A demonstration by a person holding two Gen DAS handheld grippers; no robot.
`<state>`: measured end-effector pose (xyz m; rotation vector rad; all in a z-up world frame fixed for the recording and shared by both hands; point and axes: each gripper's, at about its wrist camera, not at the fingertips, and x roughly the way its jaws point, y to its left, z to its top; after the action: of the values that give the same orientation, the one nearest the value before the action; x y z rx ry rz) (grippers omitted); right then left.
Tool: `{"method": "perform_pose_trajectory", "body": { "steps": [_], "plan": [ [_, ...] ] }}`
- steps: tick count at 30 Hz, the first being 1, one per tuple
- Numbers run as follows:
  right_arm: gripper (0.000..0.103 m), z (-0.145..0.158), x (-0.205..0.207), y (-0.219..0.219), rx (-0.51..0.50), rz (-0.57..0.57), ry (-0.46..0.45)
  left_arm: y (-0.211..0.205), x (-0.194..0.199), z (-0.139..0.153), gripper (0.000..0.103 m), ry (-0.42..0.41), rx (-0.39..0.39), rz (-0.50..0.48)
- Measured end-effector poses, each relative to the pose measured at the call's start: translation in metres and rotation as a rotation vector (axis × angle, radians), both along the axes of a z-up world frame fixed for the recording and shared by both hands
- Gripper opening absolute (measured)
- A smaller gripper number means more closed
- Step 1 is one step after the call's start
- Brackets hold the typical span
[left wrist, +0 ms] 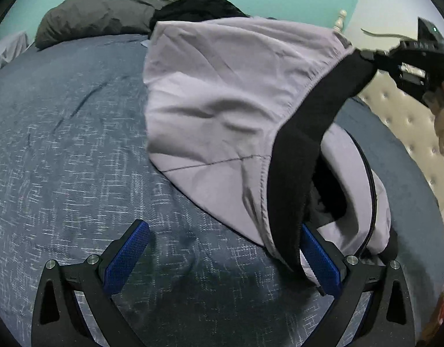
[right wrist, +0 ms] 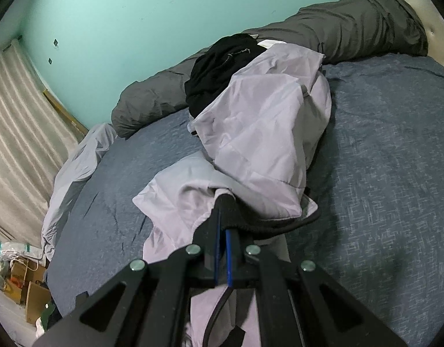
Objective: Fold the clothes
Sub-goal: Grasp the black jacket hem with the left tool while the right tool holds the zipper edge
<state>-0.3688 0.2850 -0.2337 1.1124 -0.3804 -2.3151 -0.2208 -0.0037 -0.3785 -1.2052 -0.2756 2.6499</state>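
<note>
- A pale lilac jacket (left wrist: 222,92) with a black lining is seen spread over a bed covered with a blue-grey patterned blanket (left wrist: 63,159).
- The black hem band (left wrist: 305,144) of the jacket is lifted off the blanket and is stretched between the near edge of the bed and the upper right of the left wrist view.
- The left hand-held gripper (left wrist: 226,257) is held open above the blanket; its blue pads are wide apart and nothing is pressed between them.
- The lower end of the hem band is seen just beside the right blue pad (left wrist: 320,260) of this hand-held gripper; whether it is touched cannot be told.
- The right hand-held gripper (right wrist: 223,202) is closed on the black hem band, and the fabric is pinched tightly between its fingertips.
- In the right wrist view, the jacket is seen bunched in the middle of the bed, with one folded part lying over another.
- A black garment (right wrist: 219,63) is placed at the far end of the jacket, touching it.
- A long dark grey pillow (right wrist: 337,29) is laid along the far edge of the bed, against a turquoise wall (right wrist: 135,29).
- A light sheet (right wrist: 74,162) is hung over the left side of the bed, near a striped curtain (right wrist: 19,121).
- Cardboard boxes (right wrist: 28,283) are seen on the floor beside the bed.
</note>
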Motion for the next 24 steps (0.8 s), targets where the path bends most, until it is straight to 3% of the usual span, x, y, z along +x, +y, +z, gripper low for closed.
{"method": "perform_pose_trajectory", "body": {
  "steps": [8,14,20,22,23,24],
  "plan": [
    [0.003,0.001,0.003,-0.004,-0.006,0.021,0.001,0.006,-0.004,-0.009,0.103,-0.014,0.007,-0.007],
    [0.003,0.001,0.007,-0.008,-0.005,0.043,0.004,0.003,-0.011,-0.014,0.079,-0.048,-0.006,-0.028],
    [0.003,-0.003,0.009,-0.012,0.000,0.053,-0.002,-0.007,-0.011,-0.016,0.073,-0.063,0.053,-0.059],
    [0.003,-0.003,0.011,-0.013,0.000,0.057,-0.002,-0.009,-0.011,-0.015,0.056,-0.061,0.052,-0.068],
    [0.003,-0.003,0.011,-0.013,0.000,0.059,-0.002,-0.009,-0.011,-0.015,0.055,-0.061,0.053,-0.077],
    [0.003,-0.002,0.012,-0.014,0.001,0.061,-0.001,-0.009,-0.010,-0.015,0.041,-0.059,0.057,-0.090]
  ]
}}
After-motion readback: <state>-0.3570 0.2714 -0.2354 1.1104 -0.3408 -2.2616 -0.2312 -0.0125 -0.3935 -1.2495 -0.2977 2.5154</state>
